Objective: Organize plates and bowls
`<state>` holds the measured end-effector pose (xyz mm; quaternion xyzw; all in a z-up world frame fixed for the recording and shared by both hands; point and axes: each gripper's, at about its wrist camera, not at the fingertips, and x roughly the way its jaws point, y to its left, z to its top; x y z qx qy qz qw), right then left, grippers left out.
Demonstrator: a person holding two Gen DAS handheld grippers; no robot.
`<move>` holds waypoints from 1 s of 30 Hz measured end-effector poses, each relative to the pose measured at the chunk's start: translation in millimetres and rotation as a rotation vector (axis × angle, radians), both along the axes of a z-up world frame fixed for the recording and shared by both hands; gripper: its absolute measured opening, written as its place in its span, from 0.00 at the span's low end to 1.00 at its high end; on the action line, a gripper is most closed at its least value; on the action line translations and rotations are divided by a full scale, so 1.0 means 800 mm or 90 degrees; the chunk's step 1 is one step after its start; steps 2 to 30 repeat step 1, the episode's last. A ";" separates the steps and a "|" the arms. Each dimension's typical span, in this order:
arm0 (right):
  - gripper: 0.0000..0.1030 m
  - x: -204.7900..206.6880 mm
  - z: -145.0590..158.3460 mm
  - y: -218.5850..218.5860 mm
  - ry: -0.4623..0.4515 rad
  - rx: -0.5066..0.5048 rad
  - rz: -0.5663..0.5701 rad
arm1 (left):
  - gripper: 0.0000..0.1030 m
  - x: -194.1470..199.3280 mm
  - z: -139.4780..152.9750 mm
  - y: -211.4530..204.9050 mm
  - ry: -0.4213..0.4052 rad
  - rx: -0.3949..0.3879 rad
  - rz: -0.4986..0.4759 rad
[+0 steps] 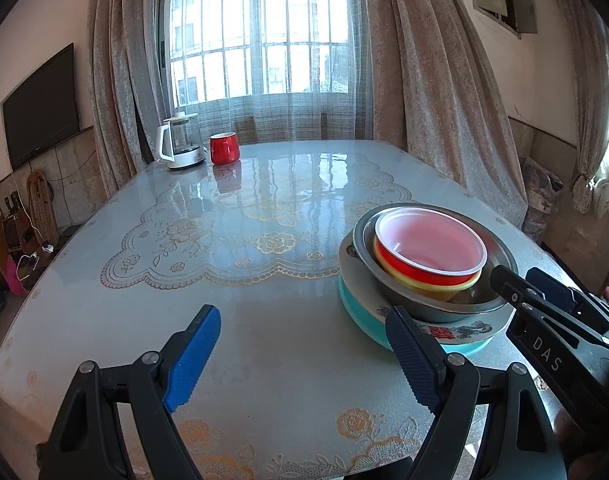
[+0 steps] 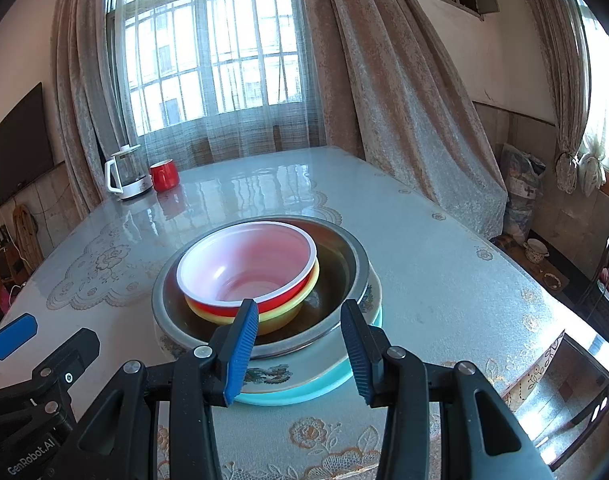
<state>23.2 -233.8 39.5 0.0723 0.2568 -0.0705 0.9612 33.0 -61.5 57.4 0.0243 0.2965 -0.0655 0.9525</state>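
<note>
We see the dishes already nested in one stack near the front right of the counter (image 1: 264,340): a red bowl (image 2: 244,268) sits in a yellow bowl (image 2: 288,308), both inside a steel bowl (image 2: 344,264), which rests on a patterned plate (image 2: 272,376) over a teal plate (image 2: 304,394).

Our left hand-held gripper (image 1: 304,356) hangs released, jaws wide over bare counter, just beside the stack. Our right hand-held gripper (image 2: 300,348) is part open with nothing between its pads; it hovers near the stack's front edge, and we cannot tell whether it touches the rim.

We judge the risks to be these. The red and yellow bowls lean toward one side of the steel bowl, so a nudge from the right jaws could tip them. The counter looks glossy, so a push could slide the whole stack.

Only the left view shows the right hand-held gripper from the side, close to the steel rim, and the plate's red print. Only the right view shows the red bowl's inside and the far-right counter edge. A kettle (image 1: 180,146) and red mug (image 1: 224,148) stand well apart.
</note>
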 end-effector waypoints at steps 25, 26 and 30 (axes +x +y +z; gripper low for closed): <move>0.42 0.000 0.001 -0.002 -0.001 0.000 0.003 | 0.83 0.002 -0.002 0.001 0.009 -0.003 -0.003; 0.42 0.000 0.001 -0.002 -0.001 0.000 0.003 | 0.83 0.002 -0.002 0.001 0.009 -0.003 -0.003; 0.42 0.000 0.001 -0.002 -0.001 0.000 0.003 | 0.83 0.002 -0.002 0.001 0.009 -0.003 -0.003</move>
